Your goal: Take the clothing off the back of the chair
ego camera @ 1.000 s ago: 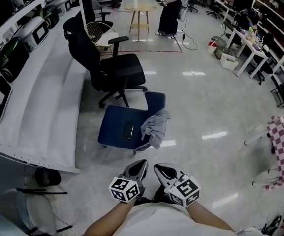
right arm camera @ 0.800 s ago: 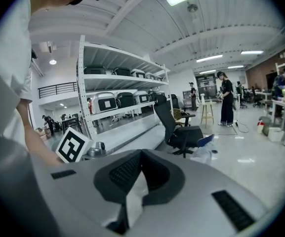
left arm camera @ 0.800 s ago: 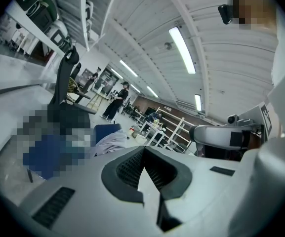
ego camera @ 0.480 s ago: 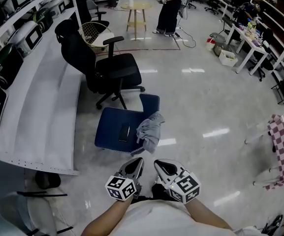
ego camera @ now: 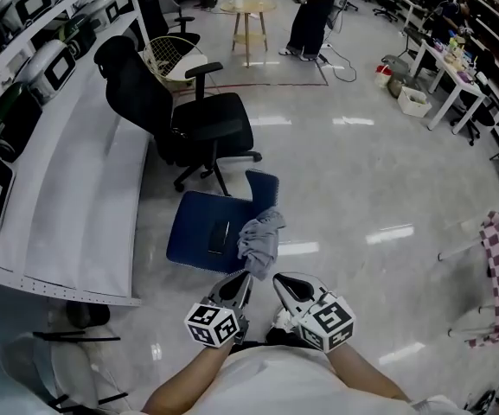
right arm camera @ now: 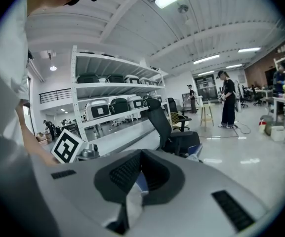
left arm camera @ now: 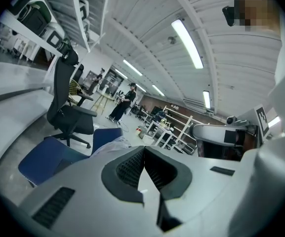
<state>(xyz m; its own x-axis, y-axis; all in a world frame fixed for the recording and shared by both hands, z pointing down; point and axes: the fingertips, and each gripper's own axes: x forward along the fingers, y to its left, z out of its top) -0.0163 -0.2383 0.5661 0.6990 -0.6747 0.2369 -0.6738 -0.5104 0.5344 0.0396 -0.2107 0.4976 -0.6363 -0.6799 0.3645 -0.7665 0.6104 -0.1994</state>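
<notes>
The grey clothing (ego camera: 260, 239) hangs crumpled over the back of the blue chair (ego camera: 193, 227), at the corner nearest the person, part of it lying onto the seat. It is just ahead of both grippers and touches neither. The left gripper (ego camera: 241, 277) has its jaws pressed together at the tips, with nothing between them. The right gripper (ego camera: 280, 281) is beside it, its jaws likewise closed on nothing. In the left gripper view the clothing shows directly above the closed tips. A dark flat thing (ego camera: 219, 236) lies on the blue seat. Far off to the right, a white box (ego camera: 415, 102) sits on the floor; its contents cannot be made out.
</notes>
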